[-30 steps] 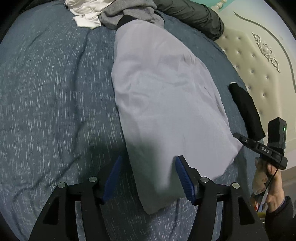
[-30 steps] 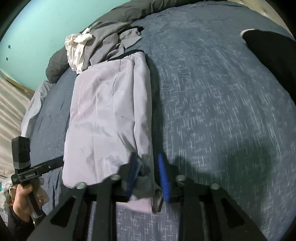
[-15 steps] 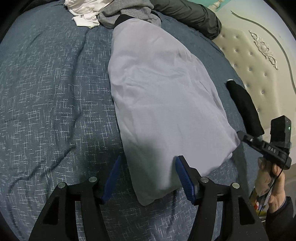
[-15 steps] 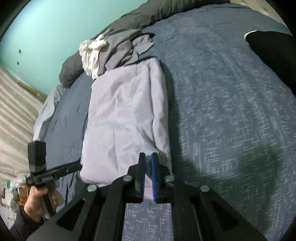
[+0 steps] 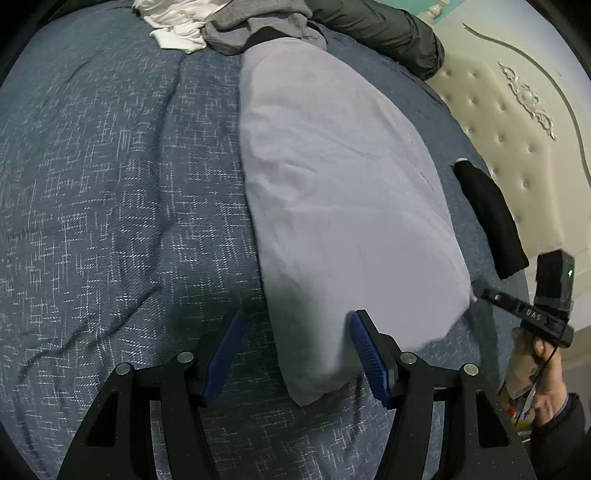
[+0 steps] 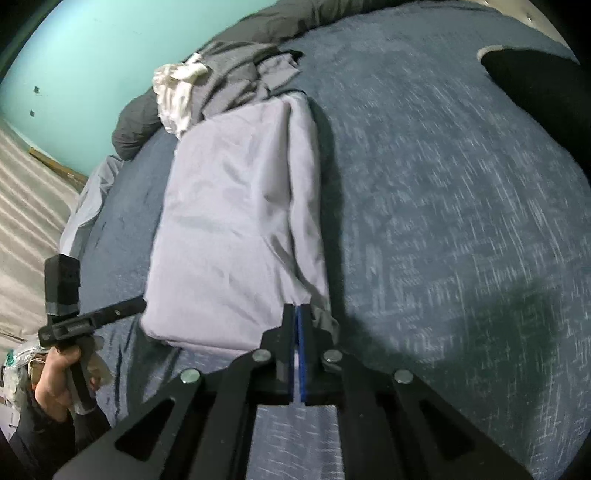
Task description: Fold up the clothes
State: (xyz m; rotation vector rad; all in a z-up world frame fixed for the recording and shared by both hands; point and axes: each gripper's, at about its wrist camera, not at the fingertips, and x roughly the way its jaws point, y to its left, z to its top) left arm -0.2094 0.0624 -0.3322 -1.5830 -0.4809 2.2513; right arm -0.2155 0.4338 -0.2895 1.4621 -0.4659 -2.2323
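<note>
- Bed (image 5: 110,184) with blue-grey flecked cover fills both views; cream tufted headboard (image 5: 517,122) along one edge, teal wall (image 6: 92,55) past the far end, striped grey floor off the left side in the right wrist view.
- Lilac garment (image 5: 340,192), folded lengthwise into a long strip, lies down the middle of the bed.
- Pile at the far end of the bed: white cloth (image 5: 177,26), grey clothes (image 6: 236,74), dark padded jacket (image 5: 376,26); the lilac strip's far end touches the pile.
- Black folded item (image 5: 487,218) near the headboard edge, just beside the lilac garment, not touching.
- Left claw (image 5: 295,354) is wide open, blue pads straddling the near left corner of the garment, gripping nothing.
- Right claw (image 6: 296,321) is closed tight, pads pressed on the near right corner of the garment; a grey bit of fabric bunches beside it.
- Vs a second ago: right claw was apart around the corner, now clamped; left claw opening unchanged; the near edge has slid a little farther up the bed.
</note>
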